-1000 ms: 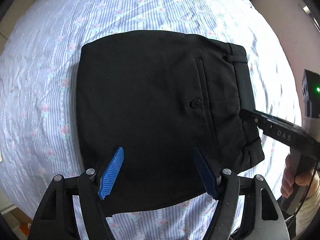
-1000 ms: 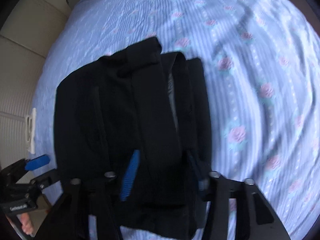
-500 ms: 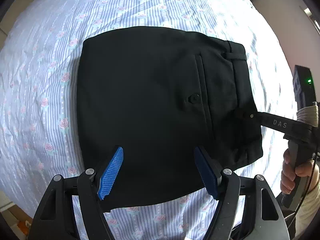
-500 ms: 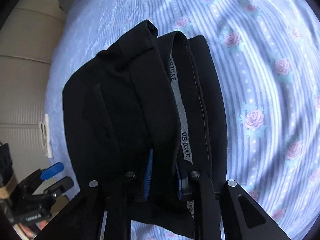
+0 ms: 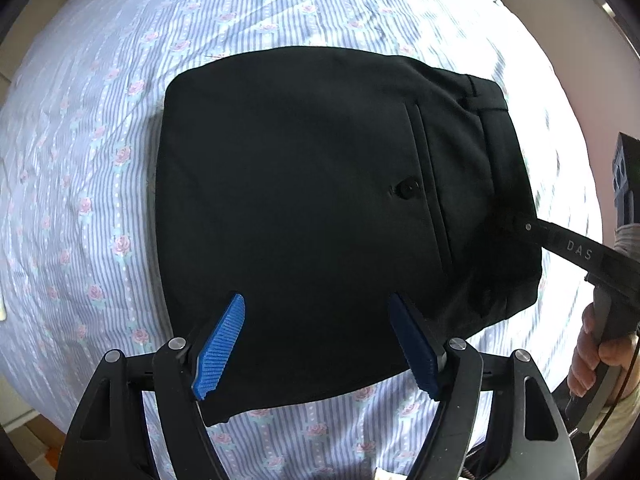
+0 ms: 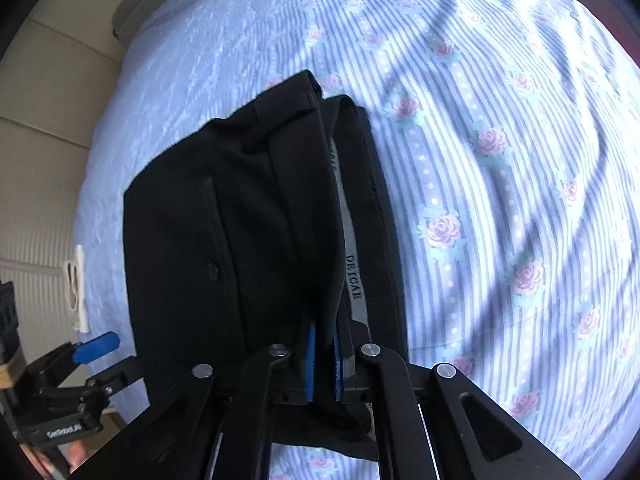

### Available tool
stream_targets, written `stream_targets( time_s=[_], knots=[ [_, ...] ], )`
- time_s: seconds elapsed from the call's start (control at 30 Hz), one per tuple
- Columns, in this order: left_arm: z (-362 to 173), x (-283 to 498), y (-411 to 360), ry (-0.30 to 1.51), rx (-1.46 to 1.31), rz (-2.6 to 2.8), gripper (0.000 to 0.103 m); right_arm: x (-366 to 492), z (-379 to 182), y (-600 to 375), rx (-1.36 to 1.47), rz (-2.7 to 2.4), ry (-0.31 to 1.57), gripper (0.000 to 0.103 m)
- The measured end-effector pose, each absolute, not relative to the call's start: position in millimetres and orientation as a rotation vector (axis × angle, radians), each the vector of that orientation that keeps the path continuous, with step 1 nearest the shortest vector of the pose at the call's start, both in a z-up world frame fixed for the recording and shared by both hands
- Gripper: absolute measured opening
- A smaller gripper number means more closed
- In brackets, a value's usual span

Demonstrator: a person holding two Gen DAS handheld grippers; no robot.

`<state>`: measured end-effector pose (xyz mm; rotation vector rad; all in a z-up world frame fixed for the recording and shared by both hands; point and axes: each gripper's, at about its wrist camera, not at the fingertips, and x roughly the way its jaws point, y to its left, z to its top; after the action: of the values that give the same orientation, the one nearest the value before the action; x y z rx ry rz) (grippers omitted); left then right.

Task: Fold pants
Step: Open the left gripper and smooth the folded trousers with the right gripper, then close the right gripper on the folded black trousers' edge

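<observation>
black pants folded on the bed, right gripper pinching the waistband

the pants (image 5: 320,208) lie folded into a compact, roughly square black bundle on the striped bedsheet (image 5: 100,160), which is pale blue with small pink roses. the top face of the bundle is smooth and shows a welt back pocket with 1 dark button (image 5: 409,189) at its middle. the waistband (image 5: 500,160) runs along the side of the bundle farthest from the fold, with a belt loop showing near its upper end. in the right wrist view the waistband edge is lifted, so the stacked layers separate and a grey inner tape (image 6: 352,256) with printed letters shows between them.

the right gripper (image 6: 323,360) has just been closing, and its blue pads are now pressed together on the top layer of waistband cloth. the left gripper (image 5: 320,344) hovers above the edge of the pants nearest its camera; its jaws have just been opening and stand wide apart, with no cloth pinched between the blue pads.

the fabric is so dark that seams and creases on the pants barely read. the lower edge of the bundle is covered by the left gripper's frame, and the pinched cloth vanishes behind the right gripper's fingers. beside the waistband, a hand (image 5: 592,352) on the right gripper's handle is cut off by the picture edge.
</observation>
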<state>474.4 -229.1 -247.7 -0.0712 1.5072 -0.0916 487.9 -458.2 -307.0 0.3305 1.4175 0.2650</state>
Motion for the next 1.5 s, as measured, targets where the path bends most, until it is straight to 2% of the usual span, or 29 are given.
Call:
stream_targets(
  time_s=[0.07, 0.1, 0.13, 0.27, 0.37, 0.5, 0.6, 0.87, 1.0, 1.1, 1.4, 1.47, 1.5],
  knots=[
    [-248, 471, -229, 1.509, -0.068, -0.085, 0.078, 485, -305, -459, 0.282, 0.224, 1.423, 0.027],
    [-249, 469, -229, 1.510, -0.069, -0.081, 0.079, 482, -304, -462, 0.256, 0.202, 1.423, 0.041],
    [-249, 467, -228, 1.512, -0.072, -0.077, 0.080, 476, -303, -468, 0.230, 0.172, 1.422, 0.050],
    [-254, 459, -221, 1.525, -0.091, -0.054, 0.081, 457, -297, -489, 0.200, 0.099, 1.419, 0.052],
    [-255, 448, -217, 1.521, -0.093, -0.043, 0.081, 431, -284, -517, 0.291, 0.048, 1.387, 0.055],
    [-250, 434, -213, 1.504, -0.076, -0.027, 0.082, 398, -273, -535, 0.495, 0.064, 1.303, 0.077],
    [-244, 423, -218, 1.480, -0.046, -0.009, 0.084, 379, -281, -533, 0.625, 0.106, 1.239, 0.086],
    [-242, 399, -248, 1.452, 0.054, -0.050, 0.086, 352, -353, -505, 0.993, 0.218, 1.233, 0.087],
    [-246, 391, -262, 1.451, 0.095, -0.093, 0.086, 351, -369, -503, 1.053, 0.217, 1.176, 0.088],
    [-251, 390, -262, 1.452, 0.103, -0.104, 0.086, 354, -377, -506, 1.115, 0.217, 1.121, 0.094],
    [-268, 395, -247, 1.434, 0.096, -0.093, 0.086, 381, -372, -499, 1.085, 0.188, 1.001, 0.094],
    [-270, 397, -239, 1.425, 0.092, -0.086, 0.086, 385, -371, -497, 1.082, 0.170, 1.011, 0.093],
    [-270, 399, -234, 1.423, 0.084, -0.085, 0.086, 384, -368, -498, 1.088, 0.153, 1.015, 0.087]
  ],
)
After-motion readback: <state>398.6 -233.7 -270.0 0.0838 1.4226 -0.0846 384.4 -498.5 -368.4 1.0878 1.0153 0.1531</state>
